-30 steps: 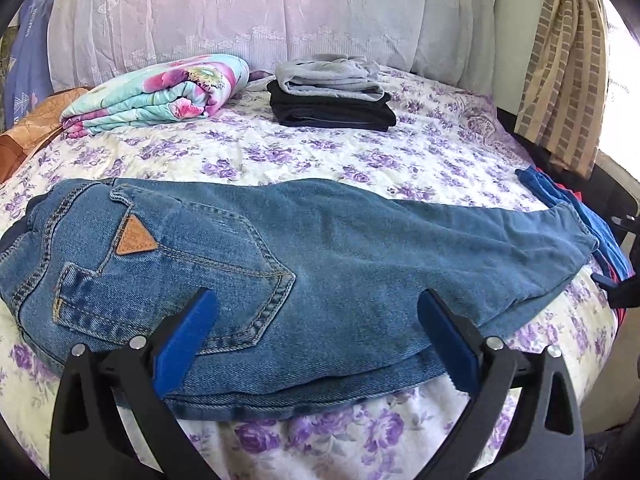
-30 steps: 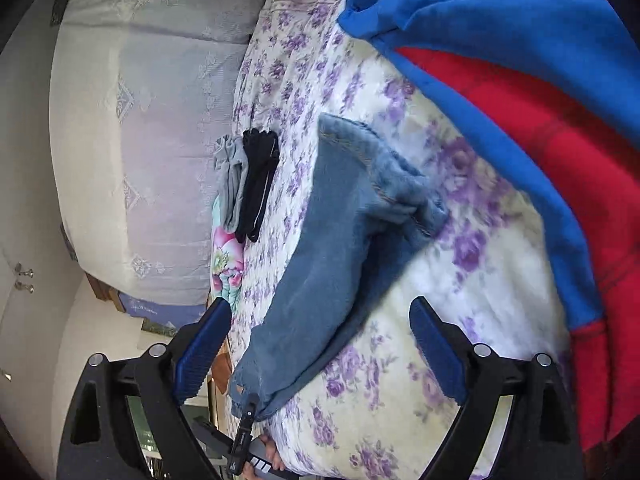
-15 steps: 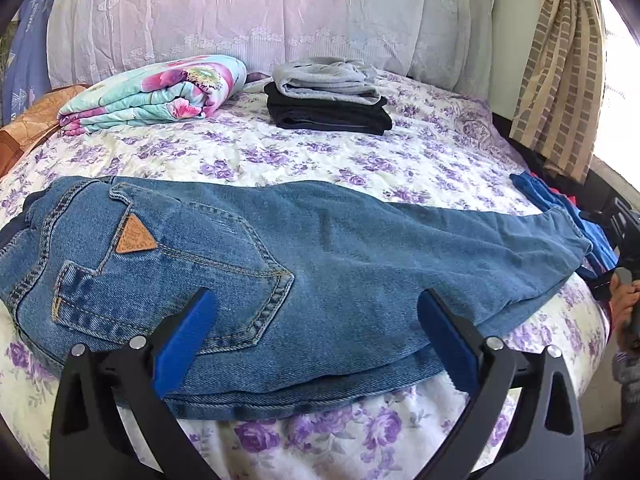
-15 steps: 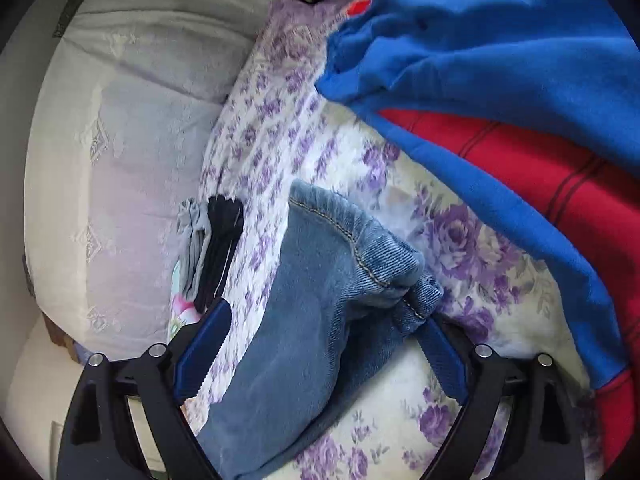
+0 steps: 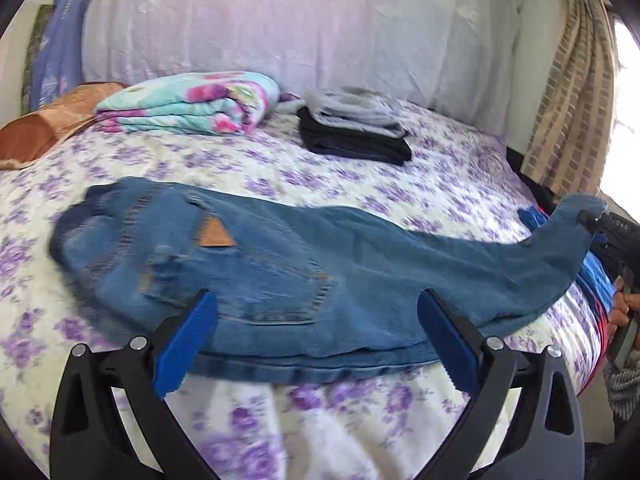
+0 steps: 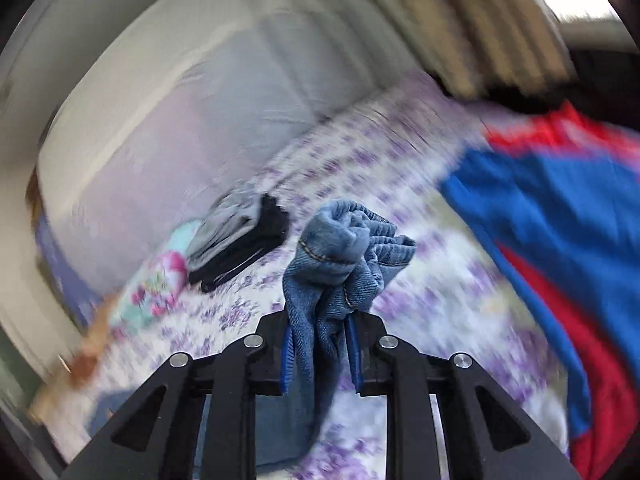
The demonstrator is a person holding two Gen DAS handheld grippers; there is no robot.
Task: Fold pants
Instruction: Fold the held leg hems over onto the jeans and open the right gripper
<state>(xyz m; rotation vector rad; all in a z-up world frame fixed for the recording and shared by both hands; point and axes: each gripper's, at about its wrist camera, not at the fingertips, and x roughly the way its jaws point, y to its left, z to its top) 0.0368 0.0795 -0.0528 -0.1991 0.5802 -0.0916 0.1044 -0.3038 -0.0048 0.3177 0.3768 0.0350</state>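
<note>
A home bedroom.
A bed [image 5: 440, 184] with floral purple bedspread, folded blanket [image 5: 188, 104], stacked clothes [image 5: 356, 128], and a curtain [image 5: 572, 92] by the window.

Bedspread [image 5: 440, 168], white with purple flowers. Folded floral blanket [image 5: 192, 108], turquoise and pink. Stack of folded clothes [image 5: 356, 128], grey upon black. Tan checked curtain [image 5: 568, 92]. Blue-and-red garment [image 6: 560, 216] at bed edge.

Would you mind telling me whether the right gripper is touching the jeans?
Touching: the right wrist view shows the right gripper shut on the bunched hem of the jeans.
</note>
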